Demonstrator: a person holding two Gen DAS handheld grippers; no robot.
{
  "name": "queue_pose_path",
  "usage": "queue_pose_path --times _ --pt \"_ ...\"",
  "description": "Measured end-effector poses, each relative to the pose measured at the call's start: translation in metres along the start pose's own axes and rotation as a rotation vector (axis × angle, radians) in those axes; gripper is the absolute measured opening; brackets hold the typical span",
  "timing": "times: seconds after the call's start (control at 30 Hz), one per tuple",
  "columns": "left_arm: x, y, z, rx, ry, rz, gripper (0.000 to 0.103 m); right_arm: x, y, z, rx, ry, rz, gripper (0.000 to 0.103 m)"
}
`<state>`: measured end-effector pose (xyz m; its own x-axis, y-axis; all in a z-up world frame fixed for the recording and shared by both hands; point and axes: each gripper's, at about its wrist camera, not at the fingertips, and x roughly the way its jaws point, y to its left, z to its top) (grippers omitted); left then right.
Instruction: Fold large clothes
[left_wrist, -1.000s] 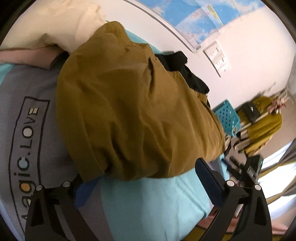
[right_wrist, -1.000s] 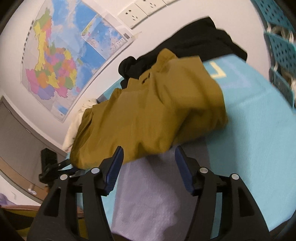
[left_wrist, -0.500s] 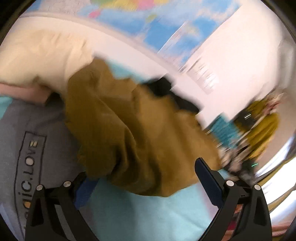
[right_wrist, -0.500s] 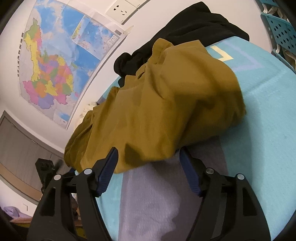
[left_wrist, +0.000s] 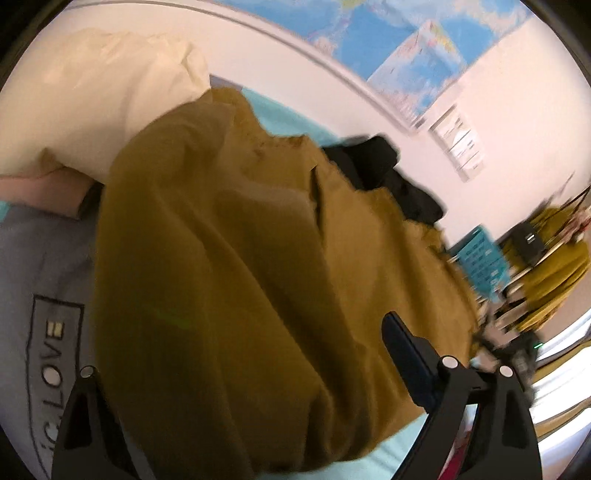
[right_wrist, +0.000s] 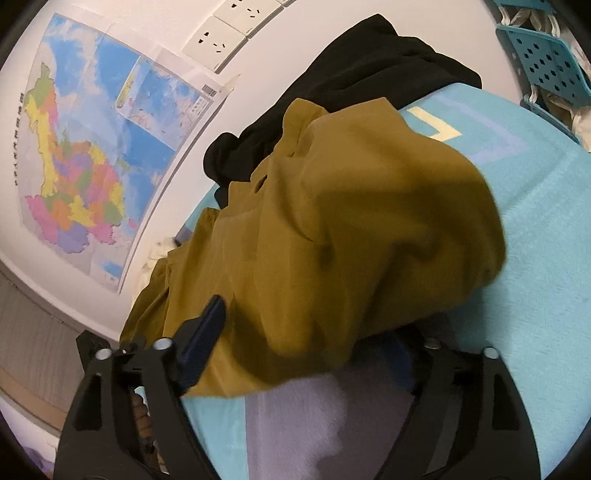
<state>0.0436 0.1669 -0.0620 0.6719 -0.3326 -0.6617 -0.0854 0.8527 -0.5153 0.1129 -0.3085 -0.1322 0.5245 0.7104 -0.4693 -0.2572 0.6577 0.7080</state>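
Both hand-held grippers, left (left_wrist: 236, 402) and right (right_wrist: 306, 354), close in on the mustard garment (right_wrist: 332, 236) heaped on the bed (right_wrist: 554, 258); right jaws have just widened, left eased slightly, straddling its near edge, nothing gripped, folding yet to begin.

Mustard-brown garment (right_wrist: 332, 240) on turquoise-and-grey bedspread (right_wrist: 535, 258), black clothing (right_wrist: 369, 70) behind

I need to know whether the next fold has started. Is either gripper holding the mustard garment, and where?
Neither. The left gripper and right gripper both straddle the mustard garment at its near edge, jaws wide, not pinching.
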Motion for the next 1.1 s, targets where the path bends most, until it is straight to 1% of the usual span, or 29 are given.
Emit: queue_pose_path --times 0.07,0.1,0.13,0.17,0.23,0.33,0.43,0.47,0.53,0.63,0.73,0.83,1.0,1.1 --pt "0.001 0.001 -0.001 0.019 0.012 0.02 0.088 0.001 0.001 0.0 0.001 0.002 -0.019 0.087" --pt "0.002 0.0 -0.001 0.027 0.016 0.044 0.085 -0.001 -0.001 -0.001 0.019 -0.005 -0.022 0.086" --pt "0.004 0.001 -0.001 0.04 0.018 0.106 0.079 -0.003 -0.003 -0.001 0.03 -0.012 -0.022 0.085" --pt "0.005 0.001 0.0 0.052 0.019 0.129 0.076 -0.003 -0.004 0.0 0.034 -0.012 -0.021 0.085" --pt "0.005 0.002 0.001 0.064 0.015 0.125 0.077 0.0 -0.003 0.002 0.043 -0.016 -0.031 0.086" --pt "0.008 0.002 0.006 0.059 0.024 0.13 0.078 0.011 0.005 0.007 0.025 -0.019 -0.05 0.092" --pt "0.008 0.001 0.008 0.069 0.028 0.142 0.078 0.028 0.008 0.016 0.001 -0.023 -0.031 0.092" --pt "0.006 0.001 0.006 0.074 0.028 0.148 0.077 0.032 0.009 0.02 -0.002 -0.02 -0.032 0.091" --pt "0.005 -0.003 0.006 0.102 0.029 0.179 0.075 0.041 0.011 0.026 -0.02 -0.012 -0.037 0.083" --pt "0.006 -0.005 0.007 0.101 0.033 0.187 0.074 0.048 0.009 0.032 -0.008 -0.005 -0.023 0.08" --pt "0.007 -0.005 0.007 0.088 0.038 0.187 0.074 0.051 0.007 0.035 -0.005 -0.001 -0.007 0.079" --pt "0.011 -0.009 0.008 0.089 0.035 0.198 0.075 0.052 0.007 0.037 -0.01 -0.001 -0.007 0.079" --pt "0.014 -0.009 0.01 0.082 0.039 0.195 0.078 0.056 0.009 0.04 -0.013 -0.007 -0.013 0.081" --pt "0.015 -0.01 0.01 0.098 0.043 0.175 0.078 0.059 0.009 0.042 -0.005 -0.001 -0.018 0.082"
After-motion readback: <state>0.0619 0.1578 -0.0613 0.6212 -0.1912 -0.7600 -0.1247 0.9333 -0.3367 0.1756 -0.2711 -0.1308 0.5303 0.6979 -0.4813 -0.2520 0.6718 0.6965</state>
